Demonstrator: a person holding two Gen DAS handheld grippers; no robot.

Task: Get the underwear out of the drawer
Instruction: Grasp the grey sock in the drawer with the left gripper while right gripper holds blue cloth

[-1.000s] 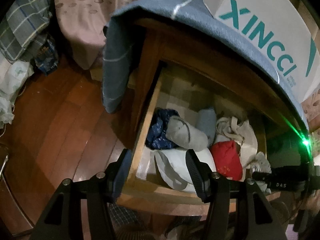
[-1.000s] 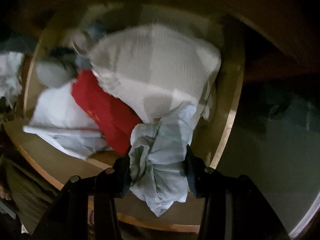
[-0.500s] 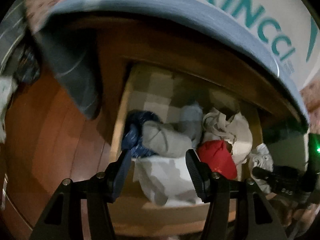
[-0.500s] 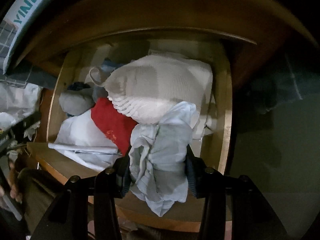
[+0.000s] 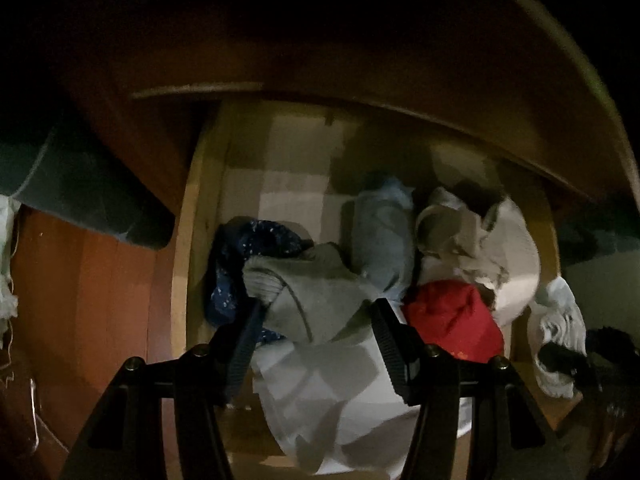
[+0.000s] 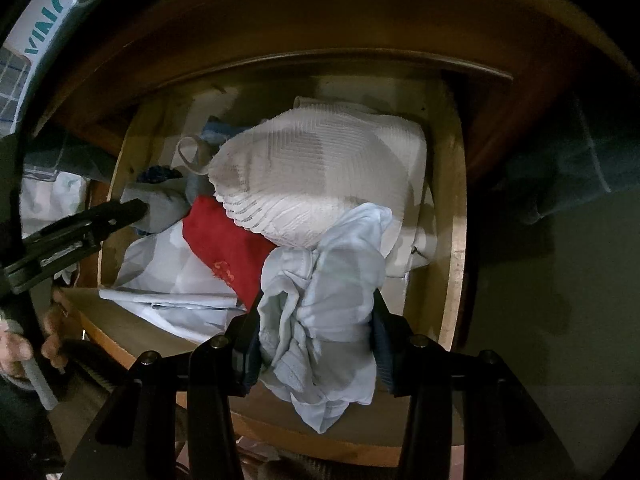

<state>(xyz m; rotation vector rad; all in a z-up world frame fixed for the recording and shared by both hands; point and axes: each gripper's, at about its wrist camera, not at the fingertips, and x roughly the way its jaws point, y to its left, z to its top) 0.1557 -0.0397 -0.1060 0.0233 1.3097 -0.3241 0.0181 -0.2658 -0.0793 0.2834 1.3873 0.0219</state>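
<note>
The open wooden drawer (image 5: 182, 280) (image 6: 454, 208) holds a heap of underwear. My left gripper (image 5: 316, 320) is open, its fingers either side of a grey folded piece (image 5: 308, 292), above a white garment (image 5: 332, 392). A dark blue patterned piece (image 5: 240, 248), a grey-blue roll (image 5: 380, 240), a beige piece (image 5: 480, 240) and a red piece (image 5: 452, 316) lie around it. My right gripper (image 6: 316, 336) is shut on pale blue underwear (image 6: 324, 300), held over the drawer's front right, above the red piece (image 6: 228, 240) and a white ribbed piece (image 6: 320, 176). The left gripper (image 6: 132, 212) shows at left.
The dark cabinet top (image 5: 360, 60) overhangs the drawer's back. A box with teal lettering (image 6: 44, 28) sits on it. Wooden floor (image 5: 80, 300) lies left of the drawer. A dark cloth (image 5: 80, 200) hangs off the cabinet's left side.
My left gripper has moved forward and down into the drawer, over the grey piece. My right gripper has lifted back slightly, still holding the pale blue underwear.
</note>
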